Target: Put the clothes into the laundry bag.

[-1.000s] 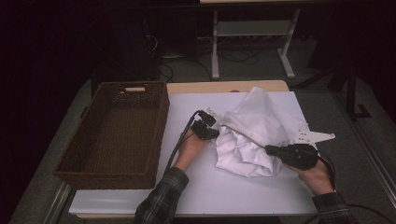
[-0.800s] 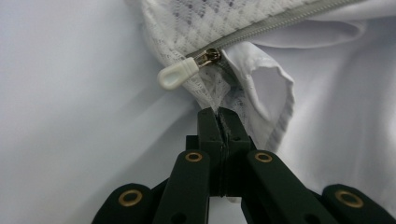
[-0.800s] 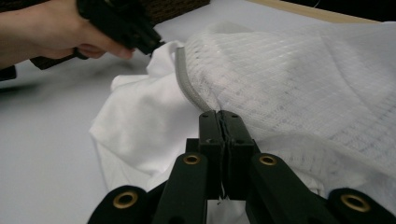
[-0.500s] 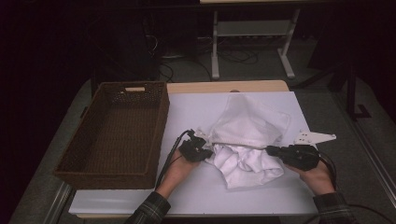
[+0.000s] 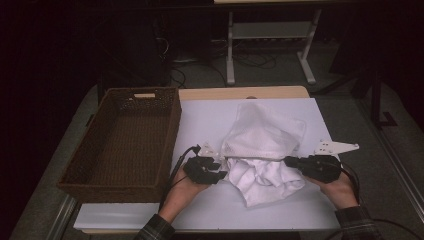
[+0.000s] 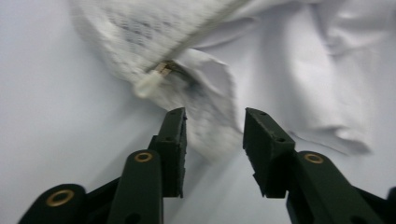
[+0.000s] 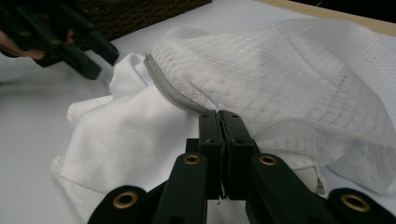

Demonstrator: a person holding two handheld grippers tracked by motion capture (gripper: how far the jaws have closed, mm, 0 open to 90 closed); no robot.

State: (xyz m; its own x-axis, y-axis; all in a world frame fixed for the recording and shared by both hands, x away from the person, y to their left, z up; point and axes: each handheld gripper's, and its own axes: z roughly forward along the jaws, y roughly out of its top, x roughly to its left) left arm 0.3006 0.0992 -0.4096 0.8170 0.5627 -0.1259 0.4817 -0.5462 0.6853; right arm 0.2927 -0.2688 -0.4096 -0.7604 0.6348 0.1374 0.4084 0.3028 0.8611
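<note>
A white mesh laundry bag (image 5: 265, 131) lies mid-table with a white cloth (image 5: 267, 184) spilling out of its near side. My right gripper (image 5: 290, 161) is shut on the bag's edge beside the grey zipper (image 7: 170, 93); in the right gripper view the jaws (image 7: 219, 116) meet on the mesh (image 7: 280, 70) above the cloth (image 7: 126, 135). My left gripper (image 5: 222, 174) sits at the bag's left end. Its jaws (image 6: 212, 119) have just been opening and stand apart. A mesh corner lies below the gap, unpinched. The zipper pull (image 6: 149, 84) hangs free just ahead.
A dark wicker basket (image 5: 120, 186) stands on the table's left side, close to my left hand. The white table top (image 5: 200, 120) ends in a wooden strip at the back. Beyond the table are a metal stand and cables on the floor.
My left gripper slid left and toward the near edge, drawing the bag's edge straight, then its jaws parted and let go. The right gripper has stayed put.
</note>
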